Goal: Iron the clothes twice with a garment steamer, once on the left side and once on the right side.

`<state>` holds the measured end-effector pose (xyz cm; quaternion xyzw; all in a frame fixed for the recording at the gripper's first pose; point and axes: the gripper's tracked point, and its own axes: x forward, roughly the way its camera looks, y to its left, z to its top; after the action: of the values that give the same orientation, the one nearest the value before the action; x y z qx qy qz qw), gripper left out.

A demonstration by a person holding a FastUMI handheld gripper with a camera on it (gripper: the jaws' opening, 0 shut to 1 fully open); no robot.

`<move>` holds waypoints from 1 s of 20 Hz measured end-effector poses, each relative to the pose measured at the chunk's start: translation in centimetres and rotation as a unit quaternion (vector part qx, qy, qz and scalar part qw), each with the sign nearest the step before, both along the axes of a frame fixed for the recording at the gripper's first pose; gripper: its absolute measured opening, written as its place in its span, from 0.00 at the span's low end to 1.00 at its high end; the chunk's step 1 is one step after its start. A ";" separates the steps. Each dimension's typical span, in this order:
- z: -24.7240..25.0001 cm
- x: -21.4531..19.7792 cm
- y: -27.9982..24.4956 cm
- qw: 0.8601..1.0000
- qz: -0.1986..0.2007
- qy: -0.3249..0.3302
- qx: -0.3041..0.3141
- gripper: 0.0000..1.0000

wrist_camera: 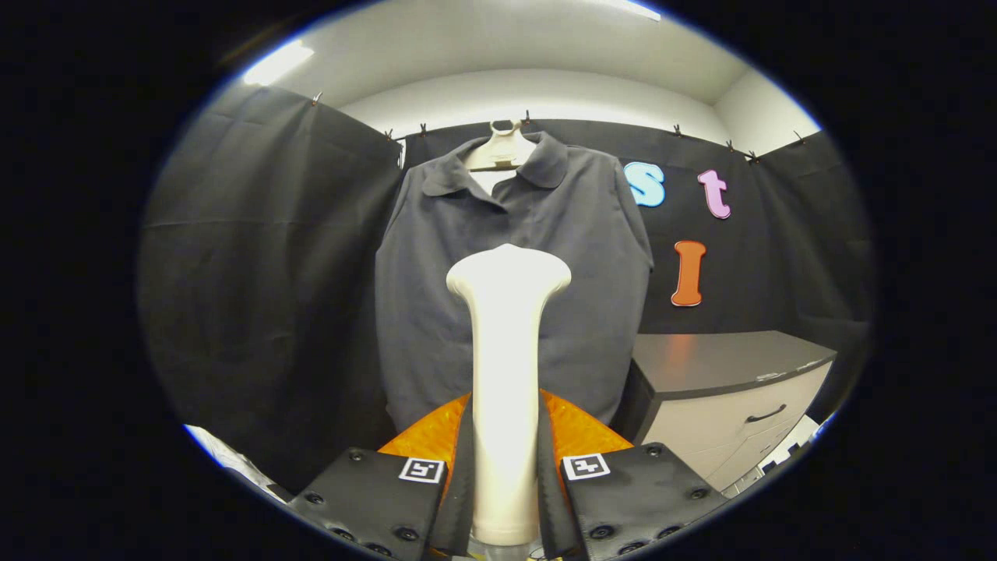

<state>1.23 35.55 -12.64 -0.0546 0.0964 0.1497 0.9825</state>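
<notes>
Gripping the smooth flared steamer (506, 374), tool (505, 475) faces matte shirt (592, 257).

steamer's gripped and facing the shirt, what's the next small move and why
Probably ease the gripper, shut on the cream handheld garment steamer, forward toward one side of the dark grey collared shirt on its white hanger; the steamer head seems short of the cloth.

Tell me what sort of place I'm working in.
Likely a staged recording booth: black cloth walls, a shirt on a hanger, a drawer cabinet. The hand-held gripper clamps the garment steamer.
</notes>
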 end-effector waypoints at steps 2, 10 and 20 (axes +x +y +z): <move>1.6 -0.1 -2.0 1.000 -0.014 -0.011 0.000 0.42; 6.8 -1.2 -7.7 0.996 -0.061 -0.060 0.004 0.41; 10.4 -1.5 -11.5 0.991 -0.095 -0.094 0.030 0.42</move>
<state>-0.24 24.03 -2.20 -0.0300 0.0037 0.0523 0.9982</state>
